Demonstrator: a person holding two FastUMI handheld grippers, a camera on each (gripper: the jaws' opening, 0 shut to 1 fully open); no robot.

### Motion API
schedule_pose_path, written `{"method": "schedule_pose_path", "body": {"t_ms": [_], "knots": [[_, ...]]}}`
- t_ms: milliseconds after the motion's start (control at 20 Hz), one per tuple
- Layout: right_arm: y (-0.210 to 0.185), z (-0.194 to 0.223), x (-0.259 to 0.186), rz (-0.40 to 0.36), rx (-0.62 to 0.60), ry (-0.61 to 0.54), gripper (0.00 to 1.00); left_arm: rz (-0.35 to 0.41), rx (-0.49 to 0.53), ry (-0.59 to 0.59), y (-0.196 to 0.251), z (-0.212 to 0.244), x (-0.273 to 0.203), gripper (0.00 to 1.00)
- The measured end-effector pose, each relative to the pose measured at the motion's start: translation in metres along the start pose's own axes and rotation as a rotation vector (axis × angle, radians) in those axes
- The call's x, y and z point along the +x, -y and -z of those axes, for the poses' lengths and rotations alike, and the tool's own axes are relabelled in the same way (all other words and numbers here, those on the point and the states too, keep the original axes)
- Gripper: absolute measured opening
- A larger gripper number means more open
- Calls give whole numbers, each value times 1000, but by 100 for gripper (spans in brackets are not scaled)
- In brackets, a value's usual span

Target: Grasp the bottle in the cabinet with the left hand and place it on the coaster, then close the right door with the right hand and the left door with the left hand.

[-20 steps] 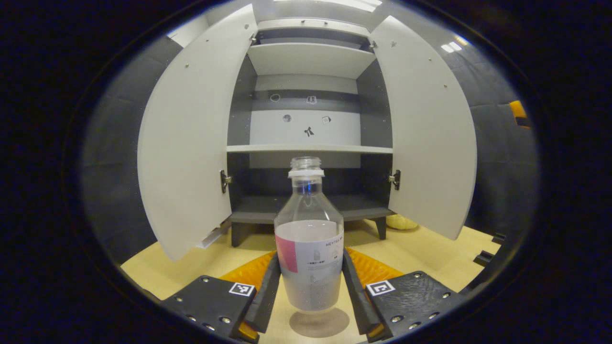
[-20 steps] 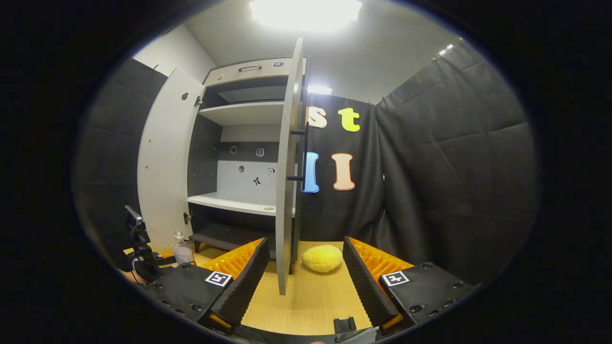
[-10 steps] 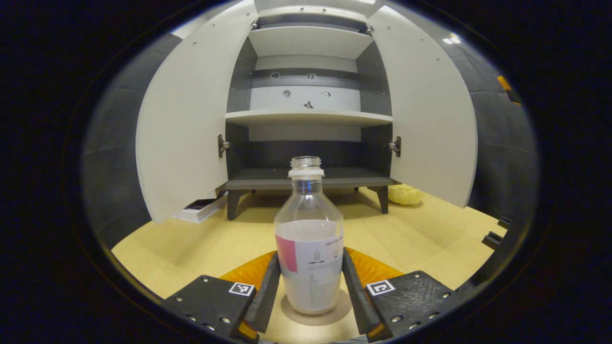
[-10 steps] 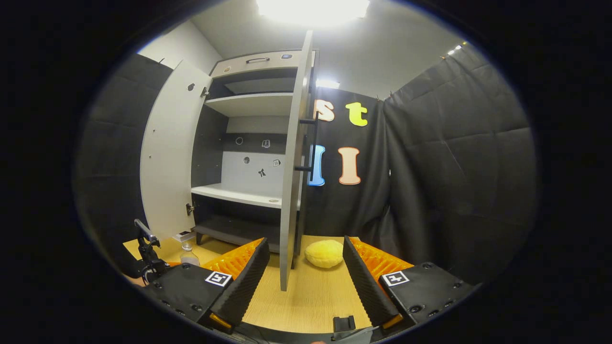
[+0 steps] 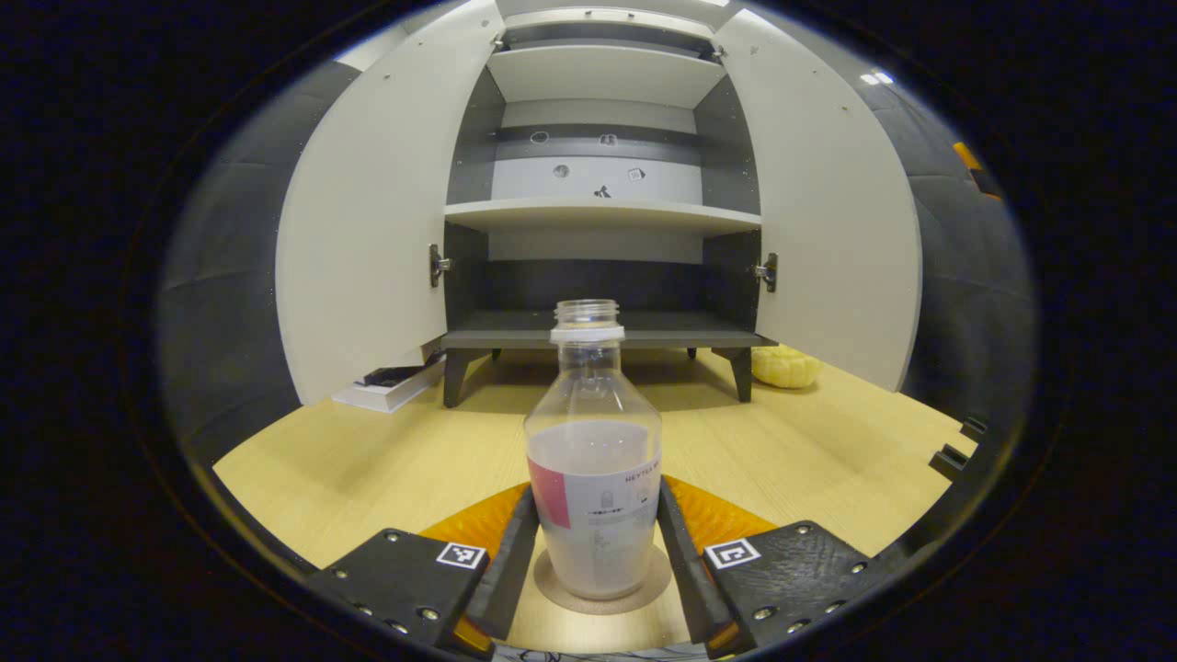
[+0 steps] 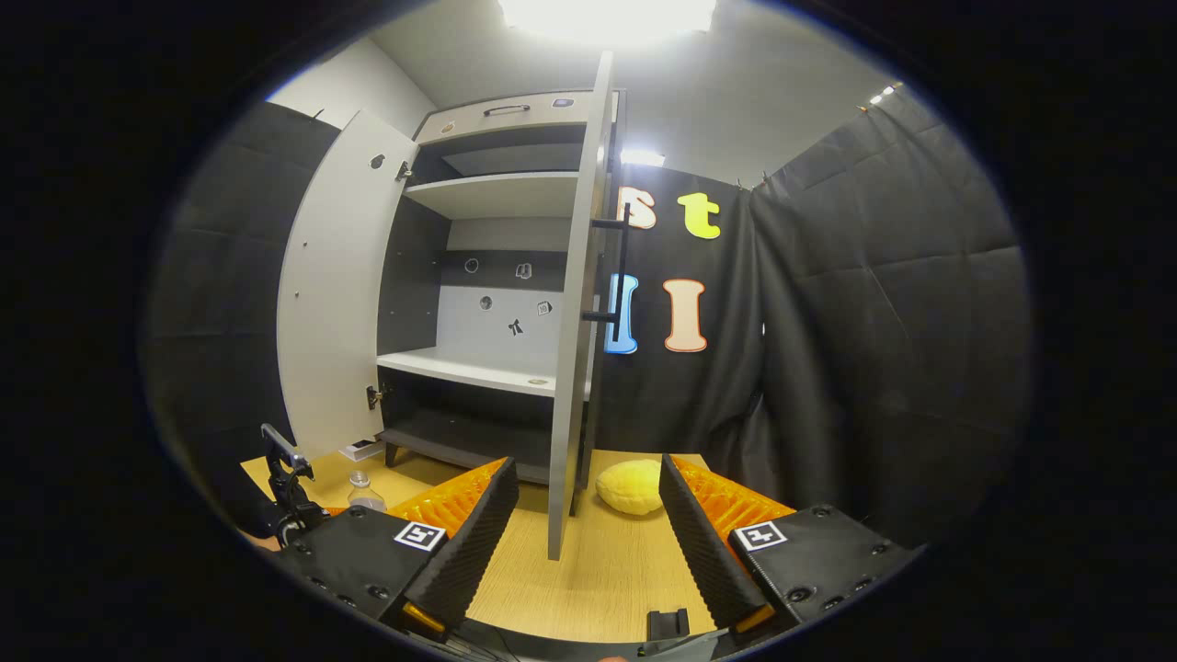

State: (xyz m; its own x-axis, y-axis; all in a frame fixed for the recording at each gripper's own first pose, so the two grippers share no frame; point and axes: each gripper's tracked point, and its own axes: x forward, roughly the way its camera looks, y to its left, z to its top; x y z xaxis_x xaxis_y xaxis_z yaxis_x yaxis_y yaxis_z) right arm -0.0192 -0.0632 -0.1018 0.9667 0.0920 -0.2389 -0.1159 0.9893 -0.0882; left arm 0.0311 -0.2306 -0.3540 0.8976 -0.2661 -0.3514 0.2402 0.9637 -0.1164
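A clear bottle (image 5: 593, 478), uncapped and about half full with a pink-and-white label, stands upright on the round brown coaster (image 5: 602, 590) on the wooden table. My left gripper (image 5: 596, 492) is shut on the bottle's lower body, one finger against each side. The cabinet (image 5: 602, 213) stands behind with its left door (image 5: 368, 211) and right door (image 5: 828, 211) both swung wide open. My right gripper (image 6: 587, 467) is open and holds nothing, and the right door's edge (image 6: 575, 368) with its dark handle (image 6: 616, 267) rises just beyond it. The bottle's neck (image 6: 365, 492) peeks out at the lower left.
A yellow soft object (image 6: 630, 485) lies on the table by the right door and the cabinet's leg (image 5: 782, 366). A flat white box (image 5: 386, 386) rests under the left door. The black booth wall (image 6: 874, 349) closes in the right side.
The left gripper has come down with the bottle, which hung above the coaster and now rests on it. The right gripper's view has drifted slightly; its fingers stay open.
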Motion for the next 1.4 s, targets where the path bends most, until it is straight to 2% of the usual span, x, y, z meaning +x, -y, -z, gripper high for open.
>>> {"method": "schedule_pose_path", "body": {"t_ms": [50, 200, 250, 650, 950, 1000, 1050, 1200, 1250, 1300, 1400], "knots": [[1, 0, 2, -1, 4, 3, 96, -11, 3, -3, -3, 0, 0, 72], [1, -4, 5, -9, 25, 12, 98, -37, 7, -2, -7, -7, -7, 100], [2, -6, 6, -9, 31, 17, 98, -40, 6, 0, -6, -10, -8, 93], [32, -33, 26, 27, 108, 89, 98, -53, 8, 101, -7, -105, -54, 93], [76, -61, 55, 139, 190, 149, 98, -42, 42, 207, -1, -177, -101, 93], [82, -65, 60, 161, 202, 154, 98, -42, 39, 216, -3, -186, -107, 86], [87, -71, 65, 180, 209, 162, 95, -49, 30, 224, -8, -192, -113, 93], [101, -89, 78, 250, 201, 178, 95, -83, -15, 227, -32, -207, -123, 93], [103, -96, 82, 267, 191, 185, 95, -107, -26, 227, -43, -209, -129, 100], [105, -103, 86, 286, 178, 192, 95, -134, -31, 232, -57, -214, -134, 93], [108, -117, 95, 325, 163, 207, 95, -187, -35, 256, -88, -225, -147, 99]]}}
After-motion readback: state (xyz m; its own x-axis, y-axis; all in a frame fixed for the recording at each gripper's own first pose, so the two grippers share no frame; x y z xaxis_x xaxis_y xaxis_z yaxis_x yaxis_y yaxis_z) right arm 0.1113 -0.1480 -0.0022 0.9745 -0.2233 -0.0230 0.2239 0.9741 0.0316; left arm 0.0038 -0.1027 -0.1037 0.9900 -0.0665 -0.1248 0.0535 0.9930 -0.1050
